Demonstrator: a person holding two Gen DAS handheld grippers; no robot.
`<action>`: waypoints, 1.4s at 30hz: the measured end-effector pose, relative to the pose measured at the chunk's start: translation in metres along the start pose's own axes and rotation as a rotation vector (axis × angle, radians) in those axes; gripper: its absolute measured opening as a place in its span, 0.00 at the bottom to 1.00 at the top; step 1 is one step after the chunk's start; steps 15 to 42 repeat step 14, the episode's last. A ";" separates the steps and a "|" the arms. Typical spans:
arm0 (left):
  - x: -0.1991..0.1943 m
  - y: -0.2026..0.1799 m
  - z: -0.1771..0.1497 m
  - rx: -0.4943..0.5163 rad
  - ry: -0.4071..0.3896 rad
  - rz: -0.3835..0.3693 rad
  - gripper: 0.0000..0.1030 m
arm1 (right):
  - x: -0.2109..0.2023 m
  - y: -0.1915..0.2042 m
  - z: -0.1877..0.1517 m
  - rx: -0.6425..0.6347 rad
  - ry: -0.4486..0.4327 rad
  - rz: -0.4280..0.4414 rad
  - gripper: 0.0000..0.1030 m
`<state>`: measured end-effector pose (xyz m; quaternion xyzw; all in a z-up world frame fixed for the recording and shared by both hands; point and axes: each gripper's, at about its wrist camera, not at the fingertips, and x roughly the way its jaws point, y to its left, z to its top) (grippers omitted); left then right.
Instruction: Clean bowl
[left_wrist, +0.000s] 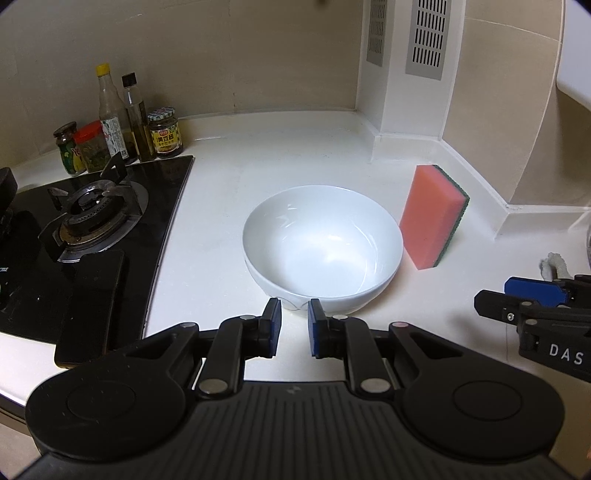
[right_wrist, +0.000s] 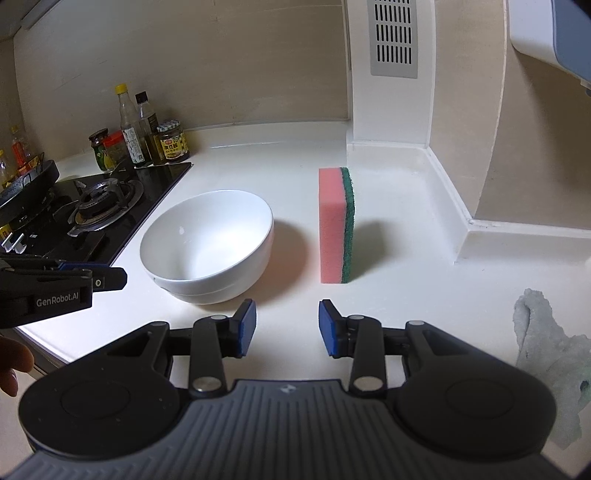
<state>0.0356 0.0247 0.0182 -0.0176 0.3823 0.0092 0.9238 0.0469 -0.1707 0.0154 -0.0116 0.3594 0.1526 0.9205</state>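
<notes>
Presently on the white counter (left_wrist: 229, 147): one white bowl (left_wrist: 322, 243), upright; one pink-and-green sponge (left_wrist: 432, 216) standing on edge just beside it, apart. One black gas hob (left_wrist: 92, 221) on the far side of the bowl, five bottles and jars (left_wrist: 122, 122) behind it. One crumpled cloth (right_wrist: 550, 369). Two tools: left tool (left_wrist: 294, 326), narrow gap, nothing between; right tool (right_wrist: 287, 326), wider gap, likewise unladen.
</notes>
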 end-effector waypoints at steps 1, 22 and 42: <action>0.000 0.001 0.000 -0.003 0.001 -0.002 0.17 | 0.000 0.000 0.000 -0.002 0.000 0.000 0.32; 0.004 0.007 0.002 -0.021 -0.001 -0.015 0.17 | 0.003 0.002 0.002 -0.015 0.007 -0.011 0.32; 0.004 0.007 0.002 -0.021 -0.001 -0.015 0.17 | 0.003 0.002 0.002 -0.015 0.007 -0.011 0.32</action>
